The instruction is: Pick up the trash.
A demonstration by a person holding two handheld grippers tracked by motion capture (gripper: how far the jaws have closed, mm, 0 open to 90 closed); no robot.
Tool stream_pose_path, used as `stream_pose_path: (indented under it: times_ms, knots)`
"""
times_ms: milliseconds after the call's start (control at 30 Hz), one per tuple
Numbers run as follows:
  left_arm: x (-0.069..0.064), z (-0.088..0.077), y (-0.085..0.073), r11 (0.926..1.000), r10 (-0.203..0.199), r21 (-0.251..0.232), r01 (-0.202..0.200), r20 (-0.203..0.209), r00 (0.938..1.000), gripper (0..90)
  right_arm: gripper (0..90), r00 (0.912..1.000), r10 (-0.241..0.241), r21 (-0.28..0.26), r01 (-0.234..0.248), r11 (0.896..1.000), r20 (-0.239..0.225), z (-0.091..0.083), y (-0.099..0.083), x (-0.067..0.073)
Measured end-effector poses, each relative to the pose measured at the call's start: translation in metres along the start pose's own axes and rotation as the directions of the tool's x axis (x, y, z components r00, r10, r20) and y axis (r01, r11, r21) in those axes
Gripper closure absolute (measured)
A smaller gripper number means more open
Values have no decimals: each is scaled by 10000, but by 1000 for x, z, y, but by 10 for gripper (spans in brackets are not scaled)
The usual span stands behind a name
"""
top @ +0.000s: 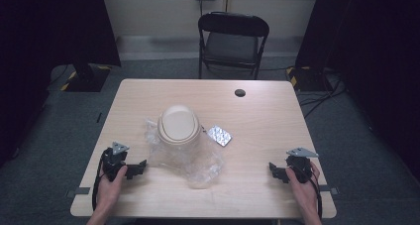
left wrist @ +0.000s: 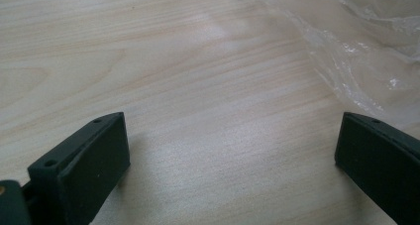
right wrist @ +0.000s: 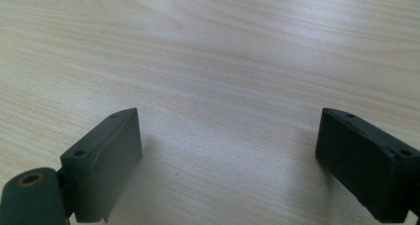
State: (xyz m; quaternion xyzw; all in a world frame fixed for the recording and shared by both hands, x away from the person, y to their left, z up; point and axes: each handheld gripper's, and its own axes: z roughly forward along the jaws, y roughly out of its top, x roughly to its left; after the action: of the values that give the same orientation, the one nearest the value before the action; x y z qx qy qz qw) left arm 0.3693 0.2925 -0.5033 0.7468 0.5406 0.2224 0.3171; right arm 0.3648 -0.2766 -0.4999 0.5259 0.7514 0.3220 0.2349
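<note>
Tabletop, left to right: one left tool, spread, empty; one clear plastic bag just beside it; one lidded jar on the bag; one foil blister pack; one right tool, spread, empty

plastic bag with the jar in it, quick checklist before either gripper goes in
1. Left gripper open with nothing between its jaws: ok.
2. Right gripper open with nothing between its jaws: ok.
3. Both grippers rest on the table, apart from the things: ok.
4. Clear plastic bag crumpled, close to the left gripper: ok.
5. Beige-lidded jar upright at the bag's far end: ok; whether it is inside the bag: cannot tell.
6. Silver blister pack lies beside the jar, off the bag: ok.
</note>
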Motion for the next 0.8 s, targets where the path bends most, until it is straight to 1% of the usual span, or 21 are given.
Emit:
stream_pose_path:
  times_ms: [167,200,267,333,367,433,533,567,633,700,733,800]
  knots:
    - [0,0,0,10000,-2,-7,2,1,10000,0,99,9999,115,-8,-115,9999,69,0,0,1]
    - [0,0,0,10000,-22,-20,22,2,10000,0,127,9998,182,-21,-182,9998,80,0,0,1]
    - [0,0,0,10000,-3,-5,3,1,10000,0,139,9998,193,-51,-193,9998,67,-1,1,1]
    - [1,0,0,10000,51,0,-51,28,10000,0,138,9998,183,-83,-184,9998,-105,-4,3,4]
    - [2,-1,-1,9999,159,15,-160,128,9998,0,138,9998,137,-154,-139,9998,-149,-5,4,5]
    - [2,-1,-1,9998,179,7,-179,152,9997,0,138,9998,130,-214,-133,9997,-146,-6,5,7]
    - [2,-1,-1,9998,177,2,-177,145,9997,0,139,9991,17,-282,-29,9996,-431,-9,9,13]
    - [2,-1,-1,9998,178,4,-178,147,9997,0,139,9991,17,-282,-29,9996,-431,-9,9,13]
    - [2,-1,-1,9998,177,-5,-177,145,9997,0,139,9973,-58,-329,34,9995,-730,-8,14,18]
    - [2,-1,-1,9998,180,-2,-180,148,9997,0,138,9968,-16,-336,-11,9994,-795,-8,15,20]
    - [2,-1,-1,9998,182,4,-182,145,9997,0,138,9946,-251,-369,215,9991,-1007,-8,20,25]
    - [2,-1,-1,9998,180,5,-180,146,9997,0,137,9938,-273,-393,231,9990,-1077,-8,21,27]
